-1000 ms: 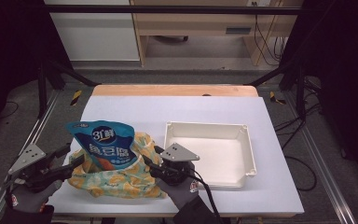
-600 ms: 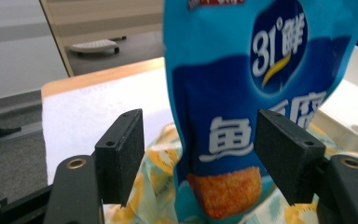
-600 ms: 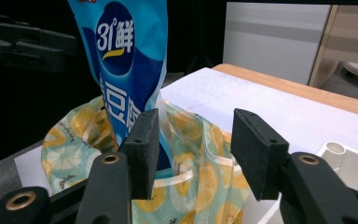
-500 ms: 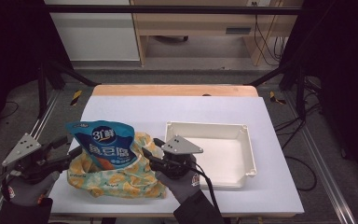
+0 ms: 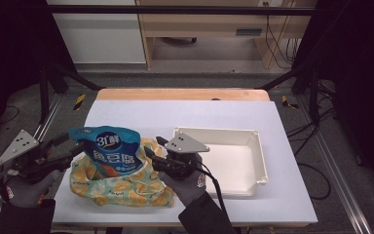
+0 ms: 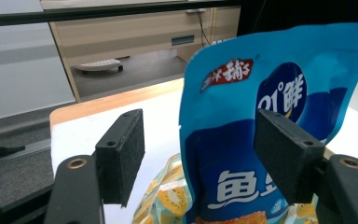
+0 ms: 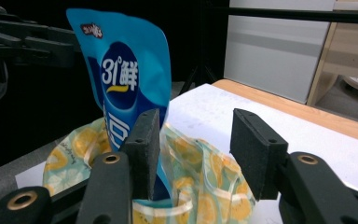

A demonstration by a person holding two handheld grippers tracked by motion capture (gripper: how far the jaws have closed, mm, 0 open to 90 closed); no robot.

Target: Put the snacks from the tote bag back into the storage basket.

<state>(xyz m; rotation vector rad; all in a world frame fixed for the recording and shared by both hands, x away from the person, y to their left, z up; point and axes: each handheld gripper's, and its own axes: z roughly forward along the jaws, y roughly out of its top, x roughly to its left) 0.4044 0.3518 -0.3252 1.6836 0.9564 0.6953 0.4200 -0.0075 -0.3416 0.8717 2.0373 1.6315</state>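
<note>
Blue snack pouch (image 5: 108, 150) upright in fruit-print bag (image 5: 121, 184) — left gripper (image 5: 70, 148) and right gripper (image 5: 152, 149) spread, flanking it

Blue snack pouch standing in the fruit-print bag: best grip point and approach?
Pinch the blue snack pouch at its flat top edge, which stands clear above the fruit-print bag. Probably from its left, where the open left gripper sits.

snack bag (image 5: 108, 152): lower part hidden inside the cloth bag (image 5: 126, 185) | small print (below the large characters) blurred | tray (image 5: 253, 146): near corner covered by right gripper (image 5: 153, 148)
</note>
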